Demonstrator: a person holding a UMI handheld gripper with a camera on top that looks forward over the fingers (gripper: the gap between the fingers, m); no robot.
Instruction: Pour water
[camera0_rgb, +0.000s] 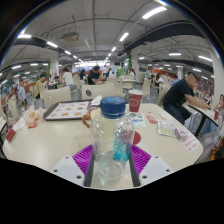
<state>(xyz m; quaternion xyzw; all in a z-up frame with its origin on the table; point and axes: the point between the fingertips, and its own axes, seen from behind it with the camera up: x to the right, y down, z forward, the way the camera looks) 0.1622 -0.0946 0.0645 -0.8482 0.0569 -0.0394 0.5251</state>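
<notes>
My tool (110, 158) was clamped on the clear water bottle (109, 135), both pads pressing its sides, upright so nothing spilled. Just beyond it on the desk (60, 140) stood the red cup (135, 101), my likely pouring target.

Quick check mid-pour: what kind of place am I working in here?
Likely a canteen or food court: rows of tables, a food tray, seated people eating. The gripper is shut on a water bottle.

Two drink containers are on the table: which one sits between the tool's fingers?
The clear plastic bottle, standing between the tool's purple pads. The red cup stands beyond it, farther across the table, untouched.
</notes>
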